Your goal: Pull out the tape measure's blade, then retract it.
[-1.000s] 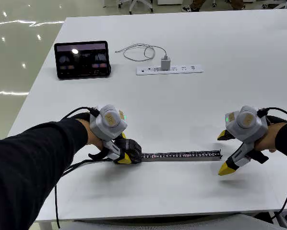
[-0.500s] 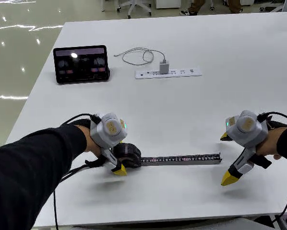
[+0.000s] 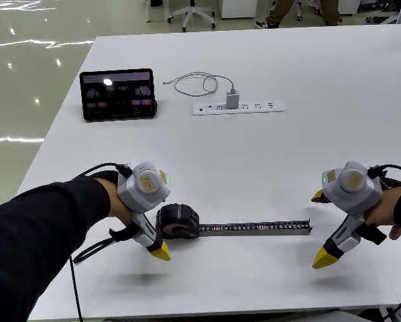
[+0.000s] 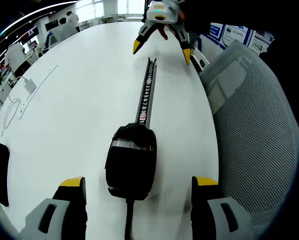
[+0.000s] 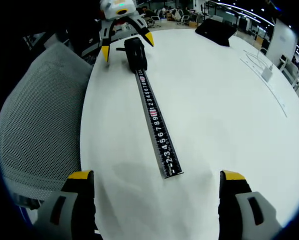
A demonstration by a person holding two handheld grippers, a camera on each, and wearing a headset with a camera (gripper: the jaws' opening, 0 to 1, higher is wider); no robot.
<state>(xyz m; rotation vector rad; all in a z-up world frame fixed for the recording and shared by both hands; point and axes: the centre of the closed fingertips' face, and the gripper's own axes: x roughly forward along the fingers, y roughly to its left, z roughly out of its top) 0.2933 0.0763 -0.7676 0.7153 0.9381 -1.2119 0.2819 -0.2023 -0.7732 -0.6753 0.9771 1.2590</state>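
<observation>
Head view count: you are facing one tape measure, blade lying extended.
Left gripper: jaws gaping wide, holding nothing.
Right gripper: jaws gaping wide, touching nothing.

Tablet screen icons too small to read, blade numerals illegible in head view, left gripper far jaw hidden behind its body, person's legs cut by top edge

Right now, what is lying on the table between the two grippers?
The black tape measure case by the left gripper, and its pulled-out blade reaching toward the right gripper. The head view shows it.
</observation>
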